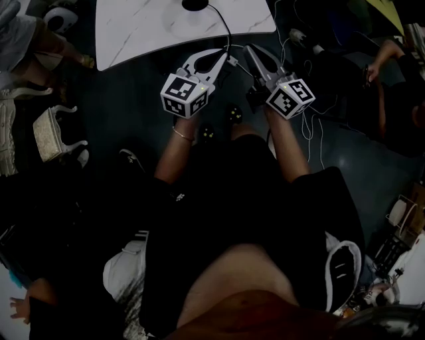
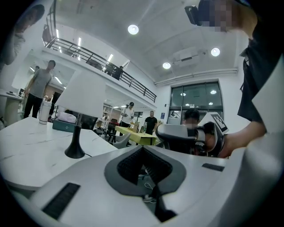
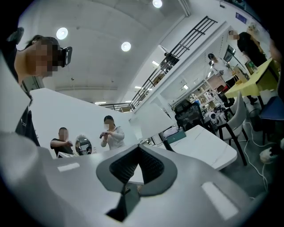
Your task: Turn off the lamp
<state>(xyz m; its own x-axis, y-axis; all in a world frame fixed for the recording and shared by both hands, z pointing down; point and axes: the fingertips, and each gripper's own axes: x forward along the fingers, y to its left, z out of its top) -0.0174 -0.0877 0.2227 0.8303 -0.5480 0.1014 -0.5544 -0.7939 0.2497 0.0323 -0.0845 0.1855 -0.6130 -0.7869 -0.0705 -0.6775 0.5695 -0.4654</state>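
Jaws pressed together and empty on left gripper [image 1: 219, 58] and right gripper [image 1: 254, 54]; lamp [image 1: 194, 4] at 12 o'clock, untouched, switch-off likely not yet done.

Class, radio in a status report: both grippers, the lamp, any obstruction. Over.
Left gripper shut, empty; right gripper shut, empty. Lamp upright on table, untouched. Nothing in the way but its cord.

Right gripper [image 3: 138, 153]: jaws closed together, nothing between them. Just past the tips, a white-shaded lamp [image 3: 153, 119] stands on a white table [image 3: 208, 148]. A teal box [image 3: 174, 135] sits beside the lamp. Two seated people [image 3: 111, 133] far left. Ceiling spotlights [image 3: 126, 46] lit.
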